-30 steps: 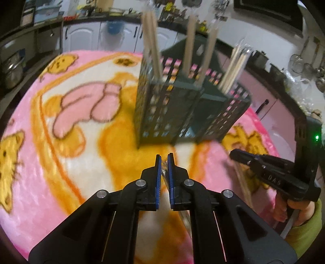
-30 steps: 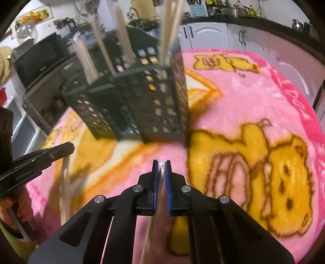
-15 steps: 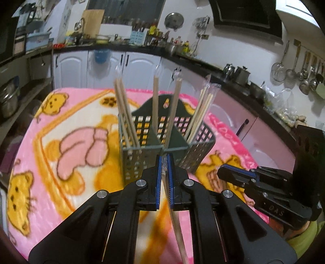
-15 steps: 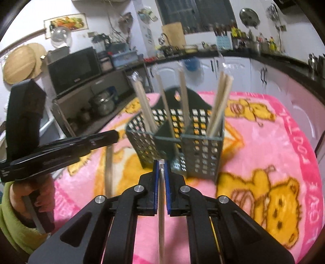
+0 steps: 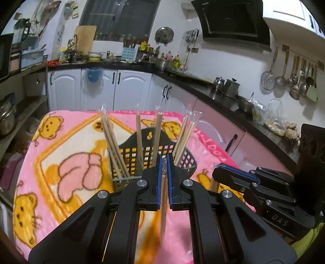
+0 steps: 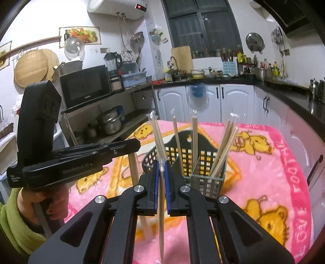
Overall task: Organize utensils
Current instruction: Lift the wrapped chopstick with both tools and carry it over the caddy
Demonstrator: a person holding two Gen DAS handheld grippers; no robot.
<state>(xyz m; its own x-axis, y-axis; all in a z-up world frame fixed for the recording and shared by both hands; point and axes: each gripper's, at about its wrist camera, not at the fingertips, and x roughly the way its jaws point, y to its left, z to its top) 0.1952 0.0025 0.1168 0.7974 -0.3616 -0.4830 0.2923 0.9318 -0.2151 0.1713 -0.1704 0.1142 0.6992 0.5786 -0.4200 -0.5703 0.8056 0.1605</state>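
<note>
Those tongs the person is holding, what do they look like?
Both tongs are black plastic with silver bolts and blue pads on the fingers. The left tongs carry white lettering, the right tongs read DAS. A green sleeve covers the left arm.

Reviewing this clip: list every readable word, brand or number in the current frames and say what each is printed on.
"DAS": on the right gripper.
"GenRobot.AI": on the left gripper; smaller print at its rear is too small to read.
"LOVE": pink blanket border, seen reversed; the remaining border lettering is unclear.
Microwave brand: too small to read.
Water heater red display: blurred.
Blue box label: blurred.
</note>
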